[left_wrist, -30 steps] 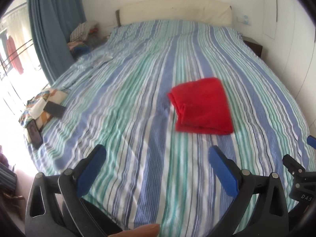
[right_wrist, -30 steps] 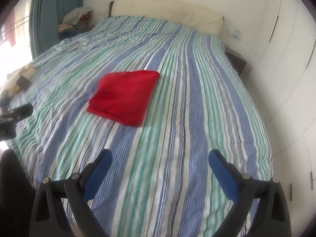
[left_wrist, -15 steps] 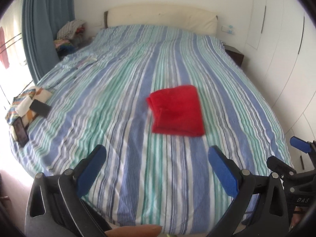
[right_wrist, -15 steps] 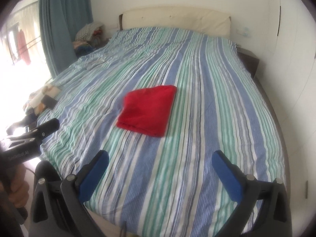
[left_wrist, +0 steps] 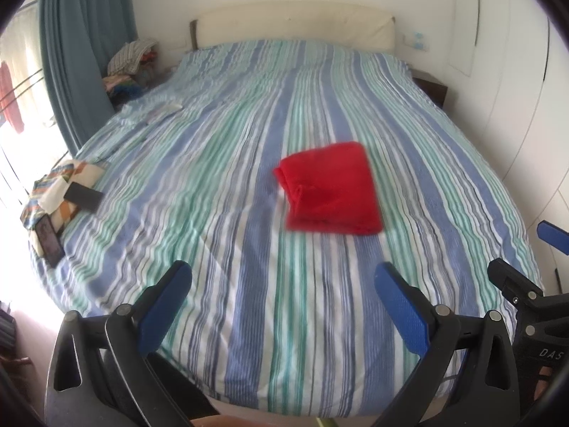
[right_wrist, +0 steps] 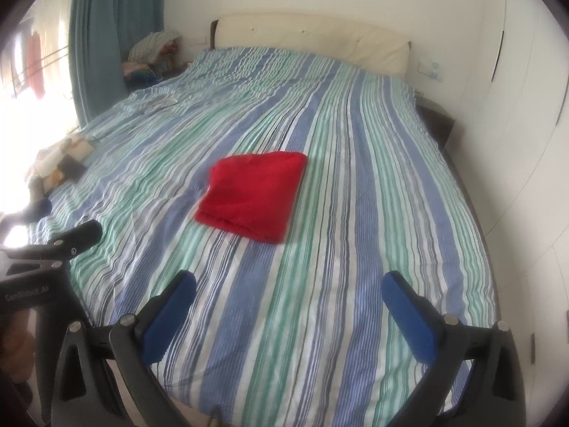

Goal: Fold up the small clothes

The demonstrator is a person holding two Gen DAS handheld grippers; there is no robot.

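A red garment (left_wrist: 332,188) lies folded into a flat rectangle in the middle of the striped bed (left_wrist: 227,192); it also shows in the right wrist view (right_wrist: 254,195). My left gripper (left_wrist: 281,277) is open and empty, held back over the bed's foot, well short of the garment. My right gripper (right_wrist: 290,288) is also open and empty, over the foot of the bed (right_wrist: 355,249). Each gripper shows at the edge of the other's view.
A patterned cloth with dark phones (left_wrist: 60,195) lies at the bed's left edge. A clothes pile (left_wrist: 129,67) sits by the blue curtain (left_wrist: 81,49). A cream headboard (left_wrist: 295,25) stands at the back; white wardrobe doors (left_wrist: 515,89) are on the right.
Both grippers have drawn back from the garment toward the foot of the bed, staying open. The red garment has not moved on the bed.
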